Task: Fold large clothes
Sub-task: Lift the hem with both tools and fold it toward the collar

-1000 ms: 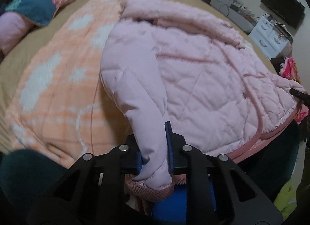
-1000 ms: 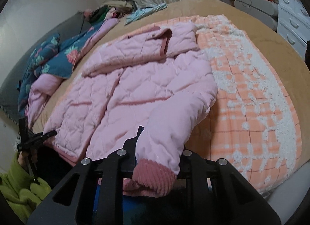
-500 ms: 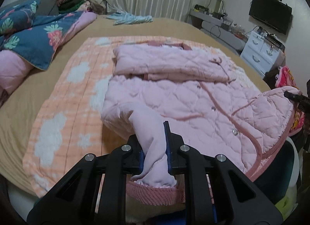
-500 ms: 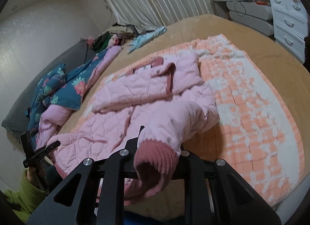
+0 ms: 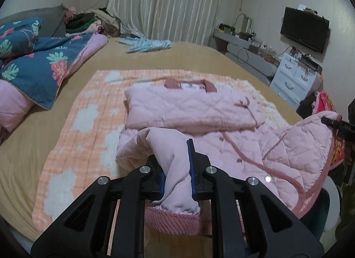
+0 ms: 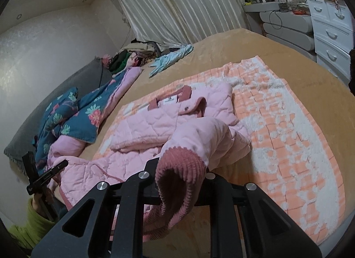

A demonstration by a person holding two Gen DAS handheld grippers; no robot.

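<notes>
A pink quilted jacket (image 5: 199,111) lies on an orange-and-white checked blanket (image 5: 88,111) on the bed, one sleeve folded across its chest. My left gripper (image 5: 177,164) is shut on the jacket's lower corner, lifted off the bed, with a darker pink ribbed hem (image 5: 173,220) hanging below. My right gripper (image 6: 179,180) is shut on the jacket's other lower corner by its ribbed hem (image 6: 177,169), also lifted. The jacket (image 6: 166,124) sags between the two grippers. The right gripper shows at the right edge of the left wrist view (image 5: 339,124); the left one shows at the lower left of the right wrist view (image 6: 44,178).
A blue floral quilt (image 5: 40,64) and a clothes pile (image 5: 88,22) lie at the bed's far left. A light blue garment (image 5: 146,44) lies near the curtains. White drawers (image 5: 295,80), a TV (image 5: 304,29) and a cluttered shelf stand to the right.
Both grippers have risen and lifted the jacket's bottom corners off the bed; the views tilted up from the bed toward the room.
</notes>
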